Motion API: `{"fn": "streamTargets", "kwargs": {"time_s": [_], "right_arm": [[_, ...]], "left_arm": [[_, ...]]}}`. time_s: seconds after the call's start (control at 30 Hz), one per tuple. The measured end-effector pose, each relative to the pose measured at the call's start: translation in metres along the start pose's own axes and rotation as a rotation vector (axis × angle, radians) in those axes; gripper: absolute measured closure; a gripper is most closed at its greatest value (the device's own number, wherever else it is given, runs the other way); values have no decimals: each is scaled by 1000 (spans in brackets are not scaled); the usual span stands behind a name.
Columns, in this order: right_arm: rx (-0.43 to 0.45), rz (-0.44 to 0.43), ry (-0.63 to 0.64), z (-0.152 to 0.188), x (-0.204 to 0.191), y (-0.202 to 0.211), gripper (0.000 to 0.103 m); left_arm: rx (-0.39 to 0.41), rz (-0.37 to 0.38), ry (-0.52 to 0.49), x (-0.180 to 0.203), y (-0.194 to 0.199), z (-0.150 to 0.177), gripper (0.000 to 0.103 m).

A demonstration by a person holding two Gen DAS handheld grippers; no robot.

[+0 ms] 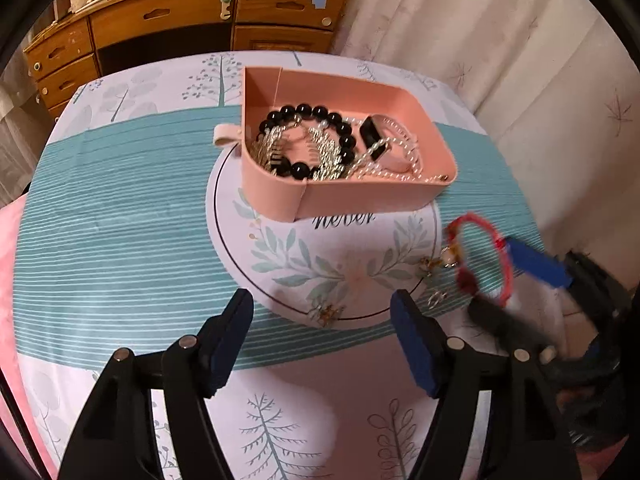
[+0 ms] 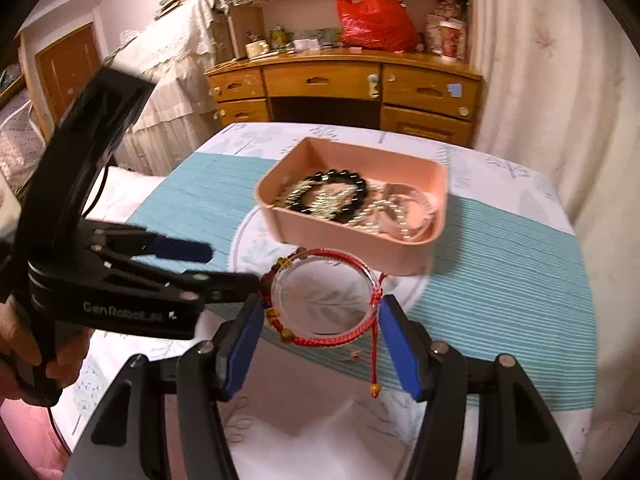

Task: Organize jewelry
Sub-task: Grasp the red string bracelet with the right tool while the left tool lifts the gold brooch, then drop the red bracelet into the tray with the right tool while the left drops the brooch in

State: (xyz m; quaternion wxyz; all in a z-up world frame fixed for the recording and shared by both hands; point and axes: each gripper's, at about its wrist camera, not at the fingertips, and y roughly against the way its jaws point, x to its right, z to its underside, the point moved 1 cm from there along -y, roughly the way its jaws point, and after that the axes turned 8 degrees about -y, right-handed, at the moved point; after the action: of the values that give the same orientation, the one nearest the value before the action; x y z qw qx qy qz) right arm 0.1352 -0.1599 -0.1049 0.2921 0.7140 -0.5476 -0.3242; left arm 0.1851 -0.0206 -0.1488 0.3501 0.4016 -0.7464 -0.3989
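A pink tray on the table holds a black bead bracelet, silver chains and a pale bangle. In the right wrist view my right gripper is shut on a red cord bracelet with a clear ring inside it, held in the air just in front of the tray. A knotted cord with a bead hangs from the bracelet. My left gripper stands open over the cloth with nothing held. From the right wrist view the left gripper sits to the left, its lower fingertip close to the bracelet's beads.
Small gold earrings and another pair lie loose on the patterned tablecloth. A wooden desk with drawers stands behind the table, a red bag on it. Curtains hang at the right. A hand grips the left tool.
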Motion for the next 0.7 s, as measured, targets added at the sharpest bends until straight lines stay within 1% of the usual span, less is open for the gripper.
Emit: {"fn": "streamTargets", "kwargs": {"time_s": [0.13,0.17,0.2,0.23,0.27,0.3,0.37,0.43,0.47,0.5,0.7], "right_arm": [[14,29,-35,-2,16,8,43],[18,35,-39,-3,19,10,43],[22,41,-43,-4,20,11,43],[29,49,-48,-6,23,13,43],[35,55,-52,-8,26,15,43],[43,58,-55,-9,28,17,43],[60,64,-64,-13,31,20,43],[74,65,-75,-18,35,23,43],[80,63,-80,-19,36,25,43],[85,60,-85,-21,37,25,43],[105,57,-86,-30,39,24,43]], "left_arm": [[-21,-28,-55,7,-9,6,35],[-23,-31,-64,8,-11,6,39],[-26,-38,-75,9,-14,7,47],[-32,-46,-86,11,-17,8,52],[-36,-50,-94,12,-19,8,61],[-39,-54,-101,13,-22,9,66],[-24,-71,-119,15,-23,11,68],[-22,-67,-133,18,-25,11,77],[-17,-70,-135,18,-25,12,87],[-12,-69,-137,19,-25,12,89],[-2,-55,-111,21,-22,13,89]]}}
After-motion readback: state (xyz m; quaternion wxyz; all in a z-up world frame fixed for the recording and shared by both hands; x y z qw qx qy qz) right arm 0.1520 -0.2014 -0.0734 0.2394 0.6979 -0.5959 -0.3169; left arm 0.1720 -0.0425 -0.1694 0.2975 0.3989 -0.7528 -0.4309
